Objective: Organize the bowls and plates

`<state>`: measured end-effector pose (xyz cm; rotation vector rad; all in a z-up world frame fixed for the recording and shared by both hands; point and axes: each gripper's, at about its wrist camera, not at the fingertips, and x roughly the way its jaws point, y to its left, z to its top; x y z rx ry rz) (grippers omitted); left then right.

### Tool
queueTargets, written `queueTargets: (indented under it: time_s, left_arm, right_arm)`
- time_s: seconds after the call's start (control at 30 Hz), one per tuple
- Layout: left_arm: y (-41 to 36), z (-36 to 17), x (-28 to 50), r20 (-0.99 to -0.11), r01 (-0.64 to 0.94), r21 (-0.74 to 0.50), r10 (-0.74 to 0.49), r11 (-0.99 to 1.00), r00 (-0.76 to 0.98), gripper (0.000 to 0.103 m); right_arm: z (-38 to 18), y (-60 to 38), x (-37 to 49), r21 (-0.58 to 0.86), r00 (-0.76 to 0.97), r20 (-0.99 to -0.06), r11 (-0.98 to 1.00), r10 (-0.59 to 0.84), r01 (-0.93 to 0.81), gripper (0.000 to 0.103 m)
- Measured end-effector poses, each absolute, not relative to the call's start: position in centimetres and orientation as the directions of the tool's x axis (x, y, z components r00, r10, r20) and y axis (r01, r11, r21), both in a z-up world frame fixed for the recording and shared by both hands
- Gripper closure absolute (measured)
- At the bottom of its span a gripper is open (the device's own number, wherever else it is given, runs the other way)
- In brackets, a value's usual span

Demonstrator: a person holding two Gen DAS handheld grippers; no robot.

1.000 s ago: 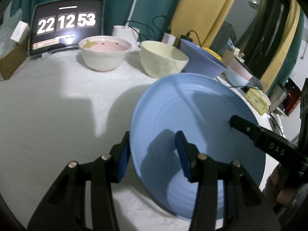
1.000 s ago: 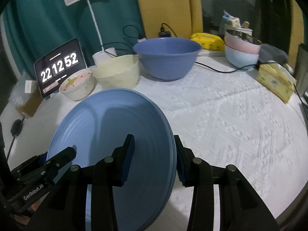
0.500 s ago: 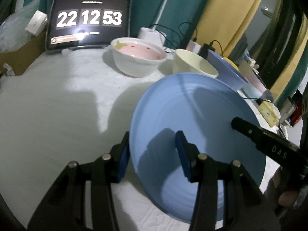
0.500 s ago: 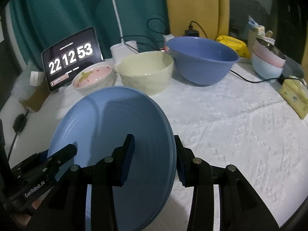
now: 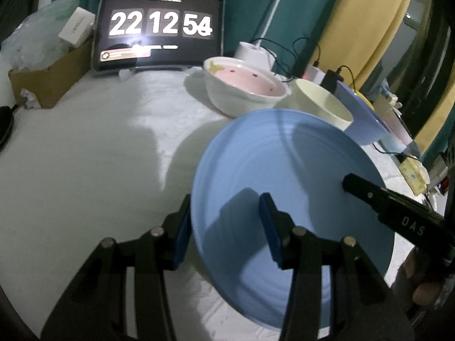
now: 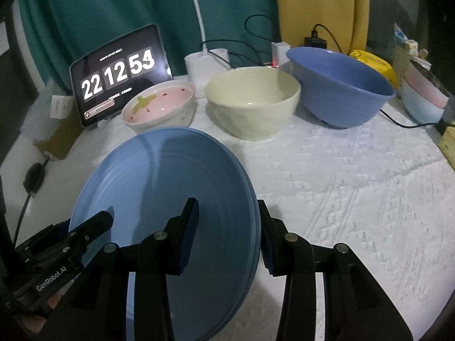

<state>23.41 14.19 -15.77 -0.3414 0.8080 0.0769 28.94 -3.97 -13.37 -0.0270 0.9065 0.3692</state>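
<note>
A large blue plate (image 5: 287, 176) is held above the white tablecloth by both grippers. My left gripper (image 5: 224, 221) is shut on its left rim; my right gripper (image 6: 227, 230) is shut on its right rim. The plate also shows in the right wrist view (image 6: 159, 187). Beyond it stand a pink-lined white bowl (image 6: 160, 108), a cream bowl (image 6: 253, 102) and a big blue bowl (image 6: 341, 85) in a row. The same bowls show in the left wrist view: pink (image 5: 244, 85), cream (image 5: 321, 105), blue (image 5: 361, 119).
A tablet clock (image 5: 159, 31) stands at the back left beside a cardboard box (image 5: 48, 76). A lamp base (image 6: 204, 62), chargers and cables lie behind the bowls. Stacked pink and light-blue bowls (image 6: 423, 96) and a yellow sponge (image 5: 412, 173) sit at the right.
Both grippers carried the blue plate forward and left, toward the bowls and the clock; the bowls look larger and closer. The grips on the plate are unchanged.
</note>
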Motion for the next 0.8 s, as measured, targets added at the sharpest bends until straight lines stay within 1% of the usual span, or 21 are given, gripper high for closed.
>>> queueTargets:
  time_s: [0.23,0.4,0.5,0.8]
  left_arm:
    - [14.7,-16.3,23.6,-0.734,-0.212,-0.255,-0.046,0.943,0.677,0.056]
    - [14.1,-16.3,23.7,-0.729,-0.217,-0.208,-0.003,0.954,0.684,0.056]
    - [13.3,-16.2,23.7,-0.721,-0.210,-0.151,0.038,0.966,0.691,0.056]
    - [13.2,-15.6,23.5,-0.737,-0.219,-0.134,0.050,0.966,0.674,0.054]
  right_arm:
    - [-14.3,-3.2,29.6,0.139,0.534,-0.787,0.932,0.309,-0.335,0.060]
    - [-14.9,-3.2,29.8,0.147,0.527,-0.791,0.933,0.311,-0.329,0.059]
    - [-15.5,-3.0,29.8,0.114,0.525,-0.803,0.936,0.284,-0.333,0.057]
    - [-15.5,-3.4,30.3,0.136,0.488,-0.814,0.920,0.315,-0.368,0.057]
